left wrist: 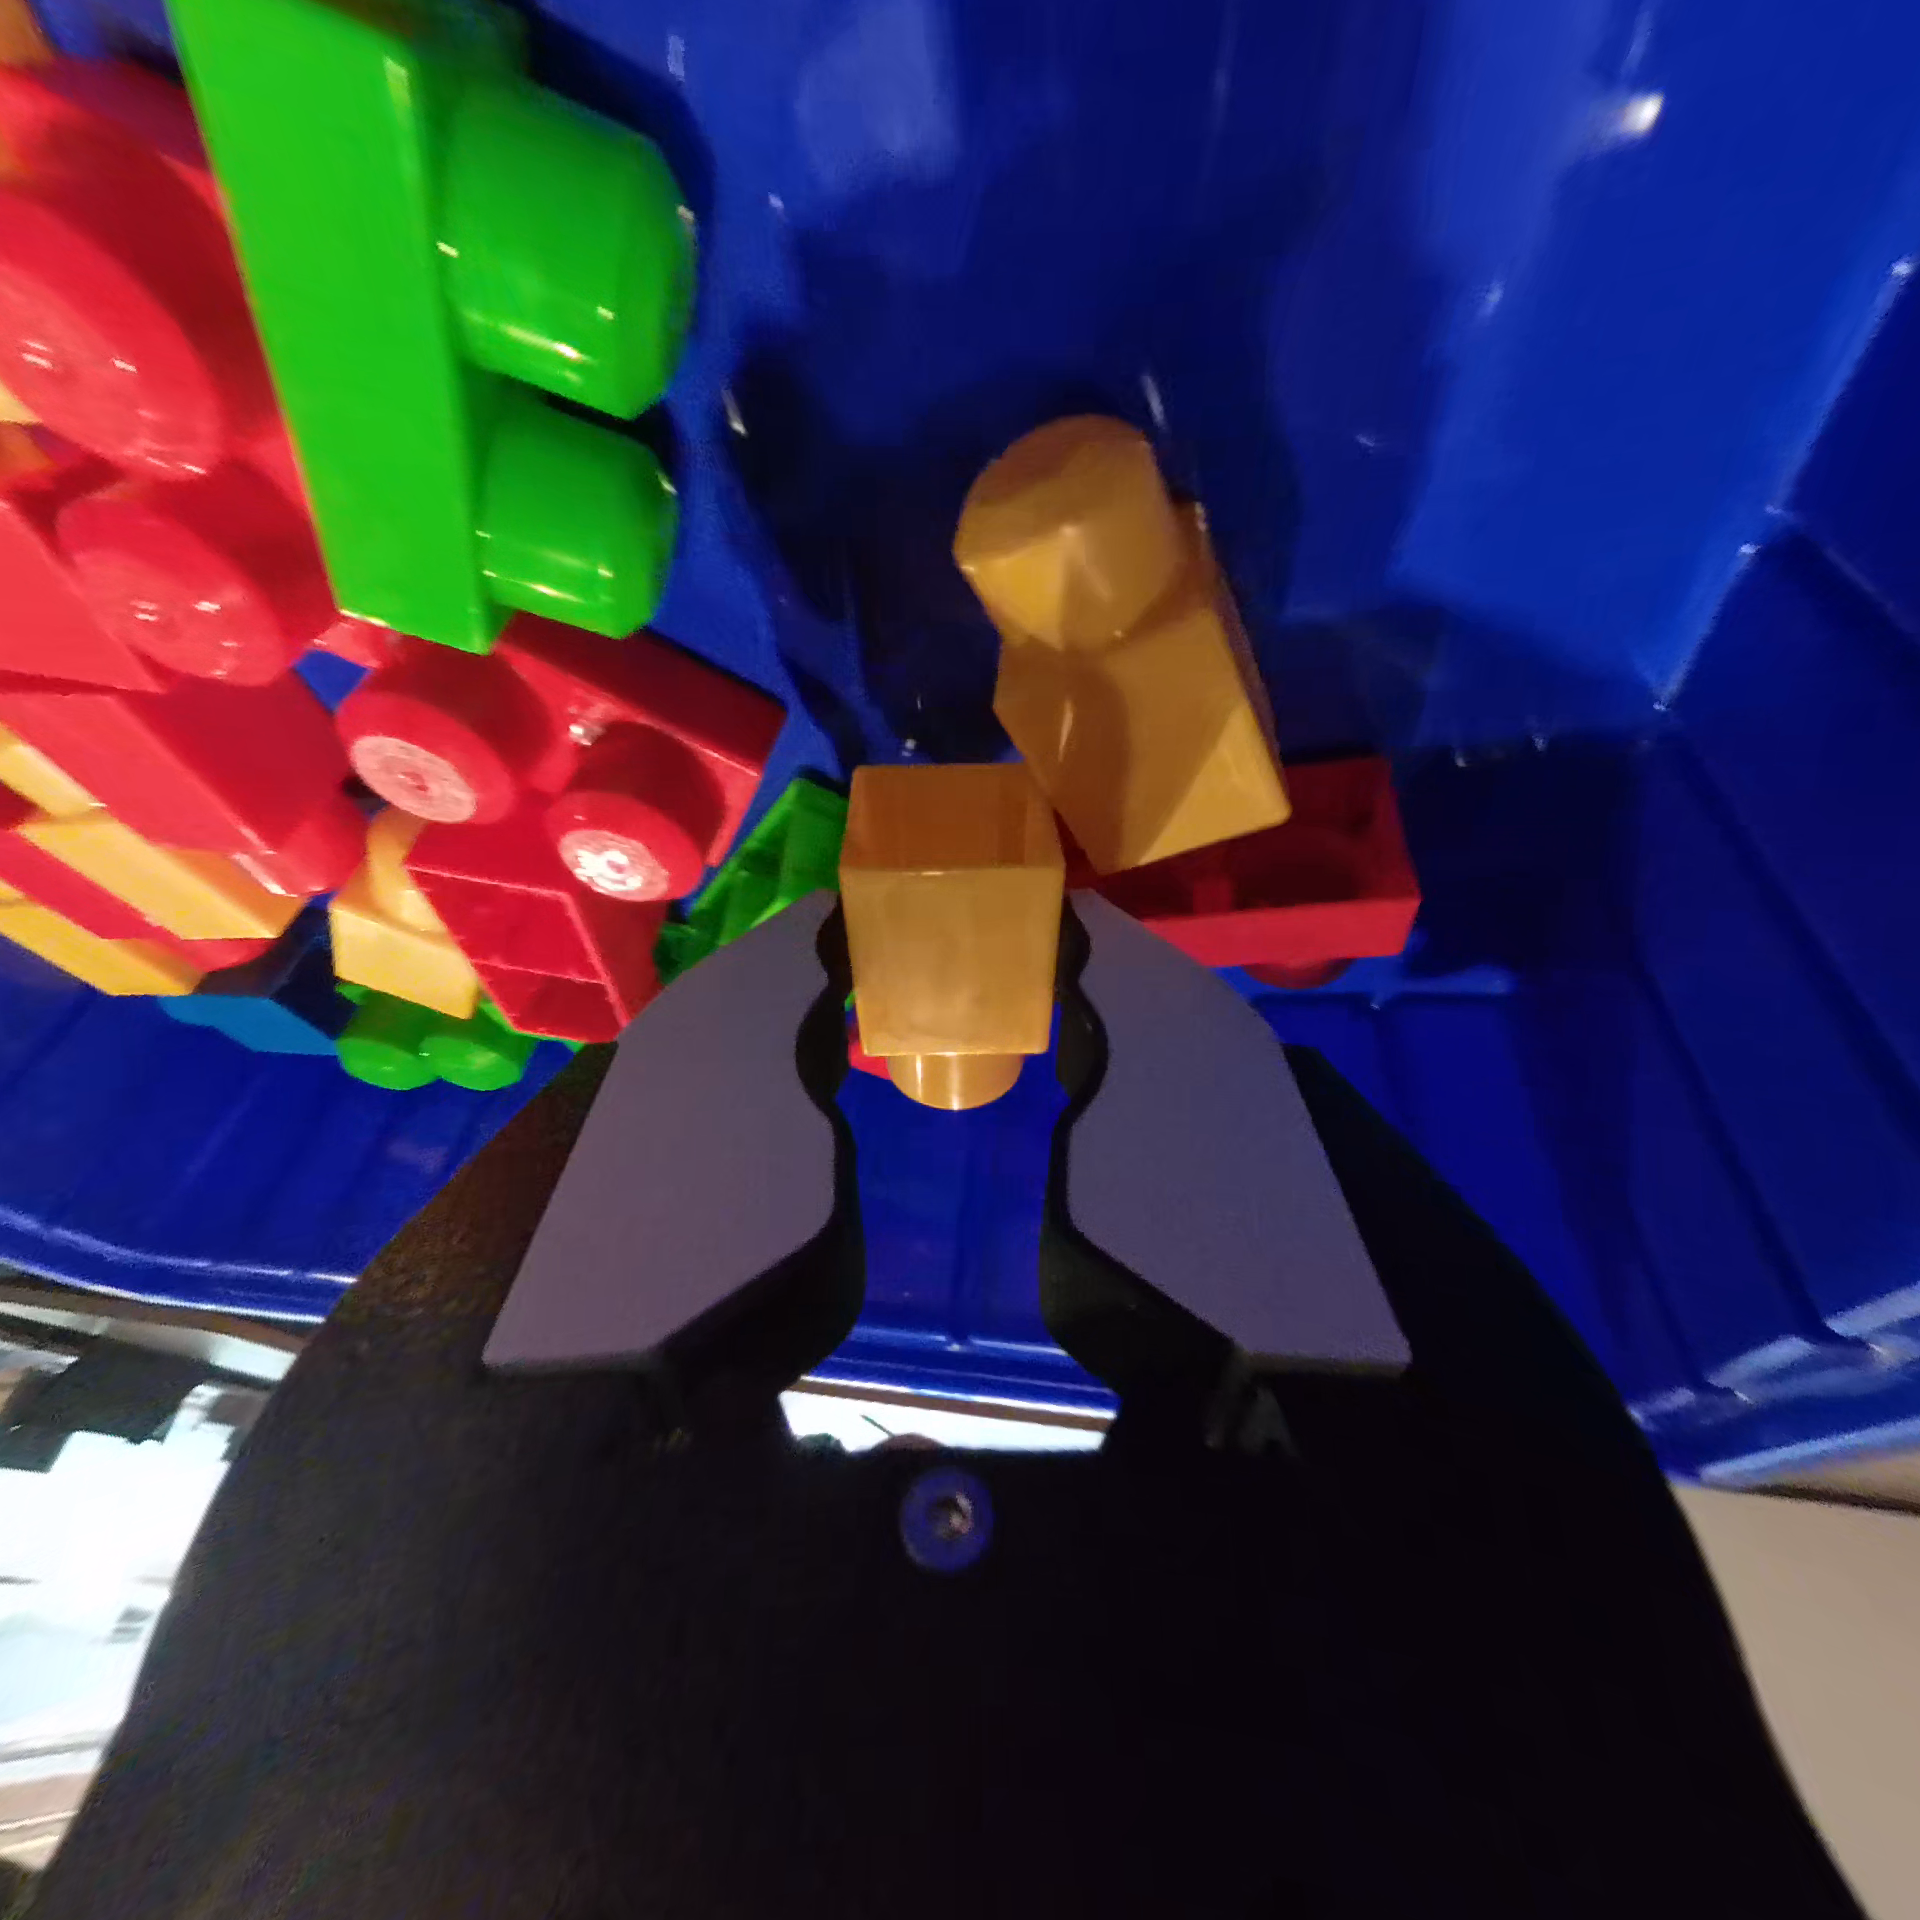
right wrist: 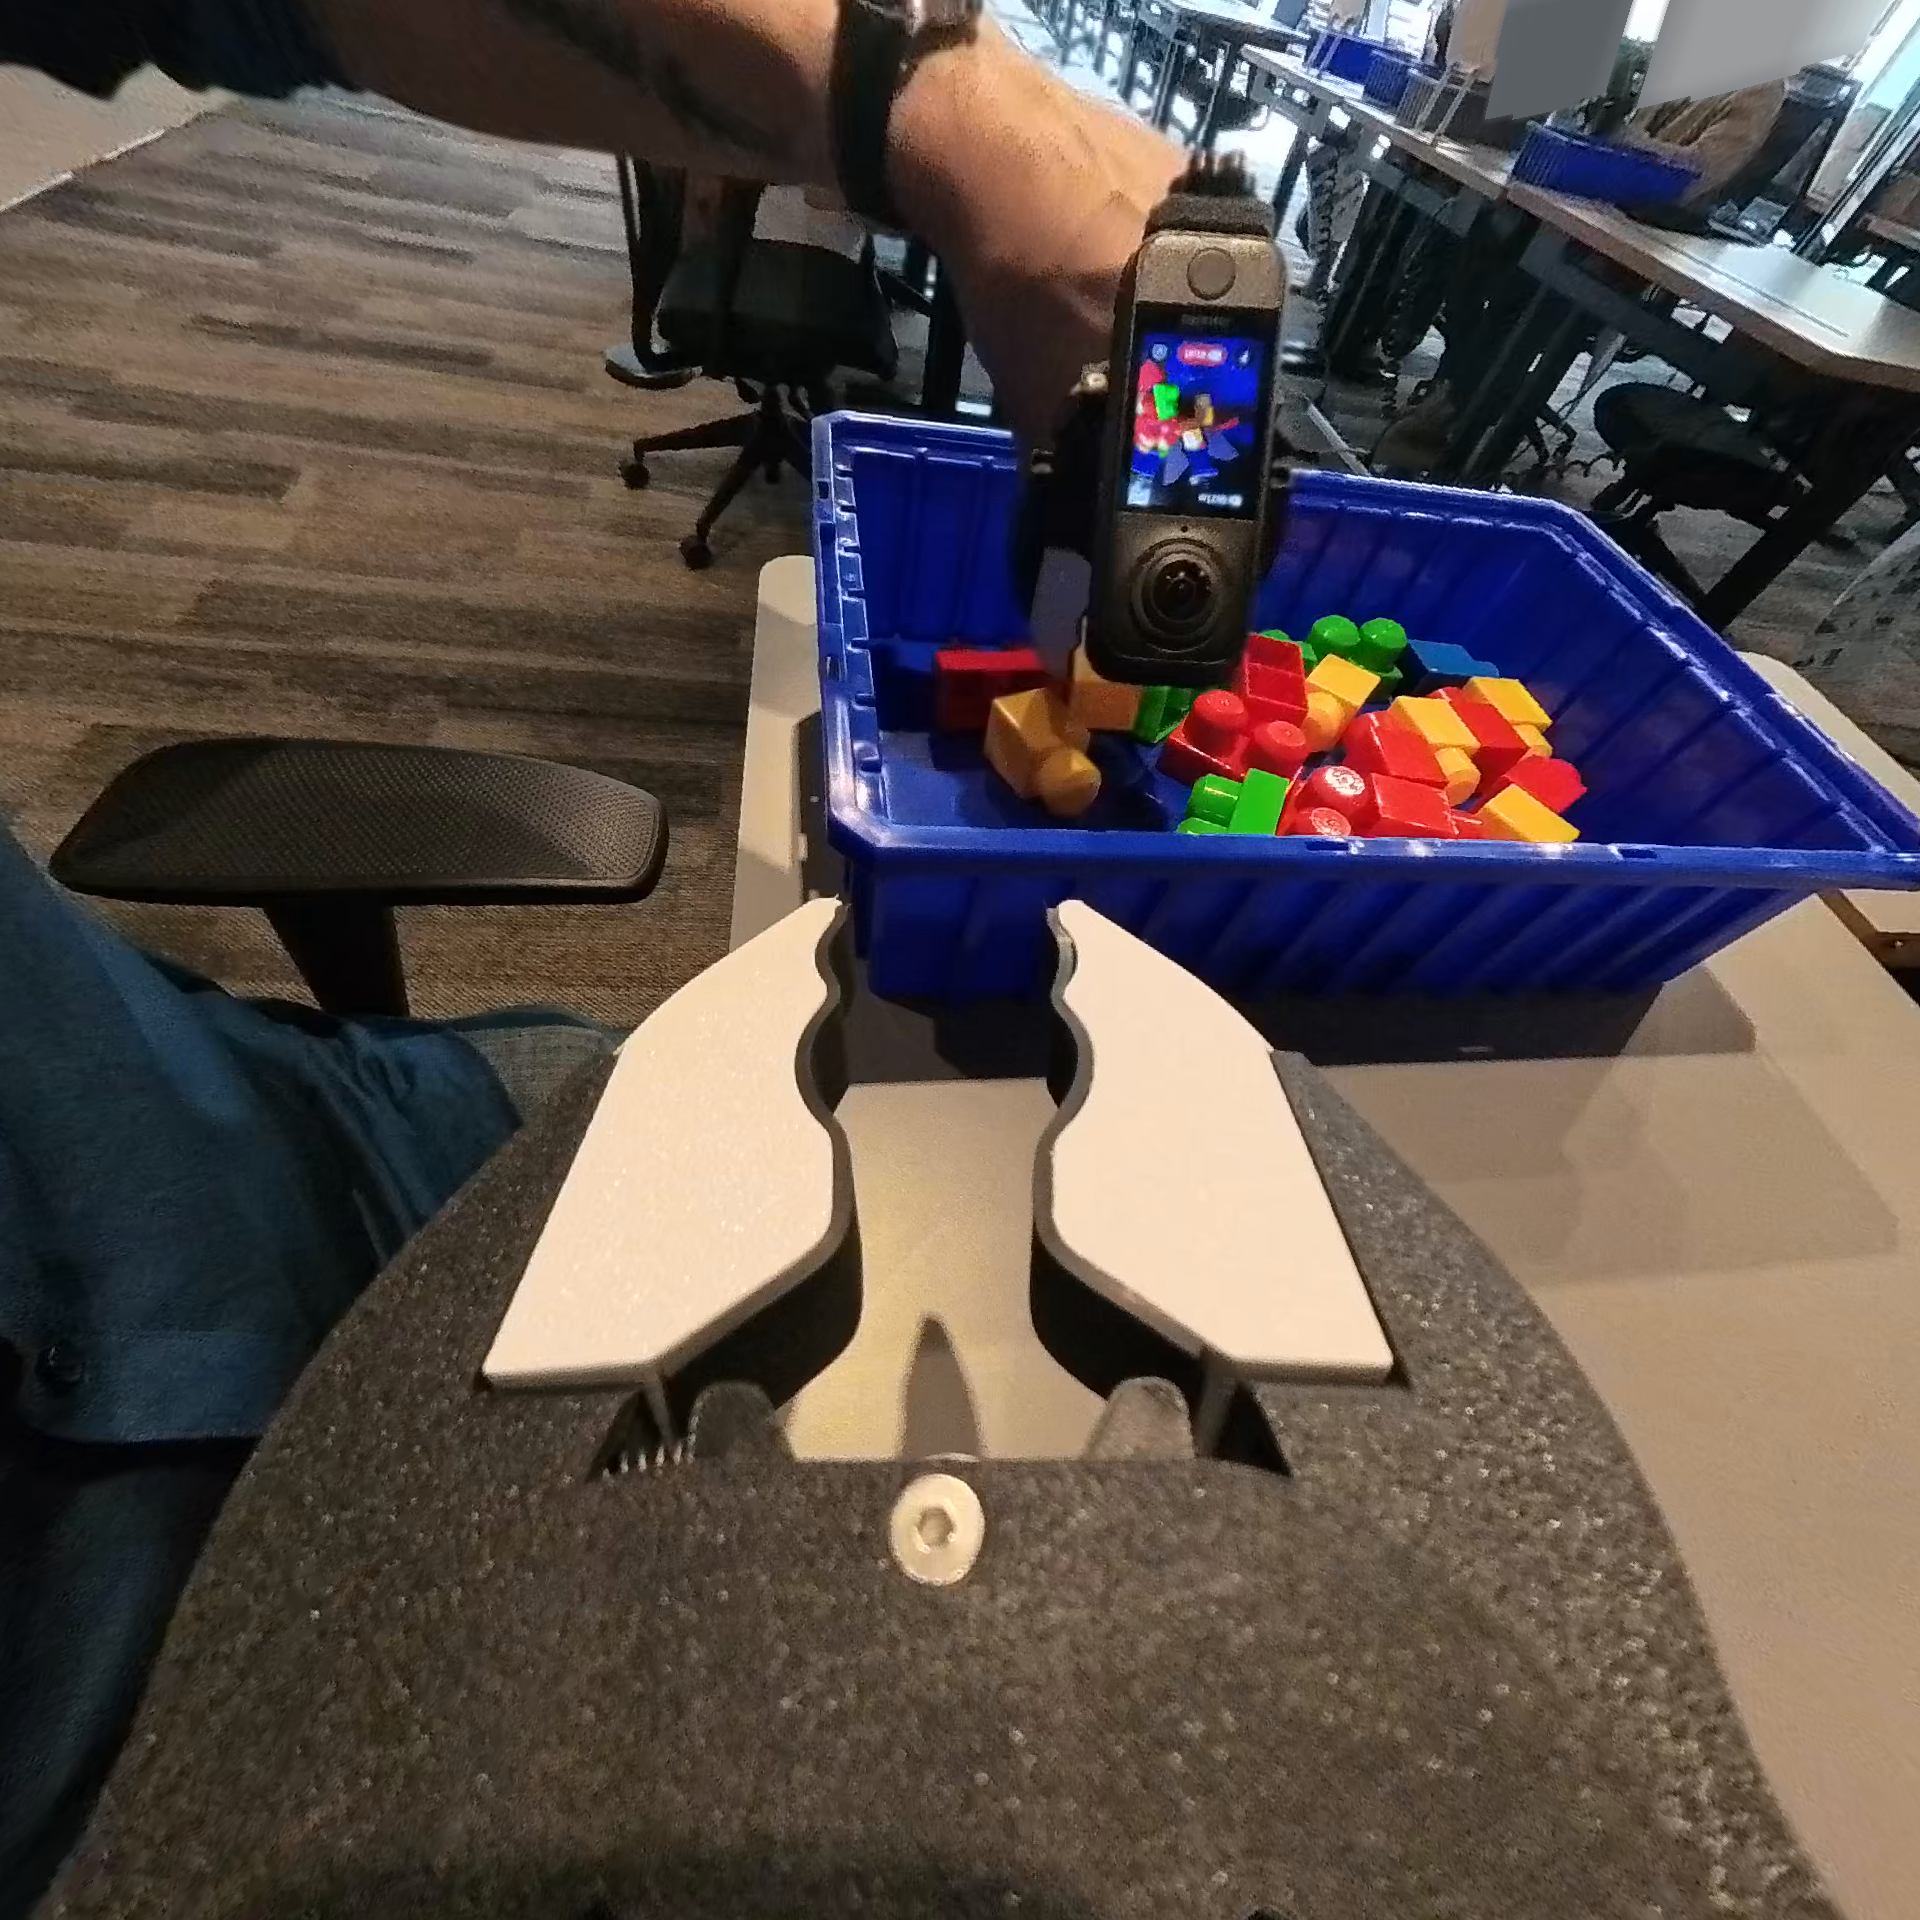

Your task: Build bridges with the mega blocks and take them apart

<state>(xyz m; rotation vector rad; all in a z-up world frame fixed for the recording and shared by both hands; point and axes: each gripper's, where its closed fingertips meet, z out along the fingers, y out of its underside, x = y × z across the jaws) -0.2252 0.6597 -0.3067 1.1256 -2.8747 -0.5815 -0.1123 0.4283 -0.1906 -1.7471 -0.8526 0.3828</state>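
Observation:
My left gripper (left wrist: 948,914) is inside the blue bin (left wrist: 1558,416) and is shut on a small yellow block (left wrist: 951,914), stud toward the camera. Another yellow block (left wrist: 1122,644) lies just beyond it, over a red block (left wrist: 1309,894). A pile of red, green and yellow blocks (left wrist: 364,623) fills the bin's left side. My right gripper (right wrist: 948,925) is open and empty, above the table (right wrist: 1662,1195) in front of the bin (right wrist: 1351,935). In the right wrist view the left gripper's camera (right wrist: 1184,468) hangs over the blocks (right wrist: 1351,738), held by a person's arm (right wrist: 935,135).
The bin sits at the table's far left corner. An office chair's armrest (right wrist: 364,821) and a person's blue-clad leg (right wrist: 156,1143) are to the left. Another chair (right wrist: 769,312) and desks (right wrist: 1714,270) stand behind on the carpet. The grippers' ends are close to 30 cm from one another.

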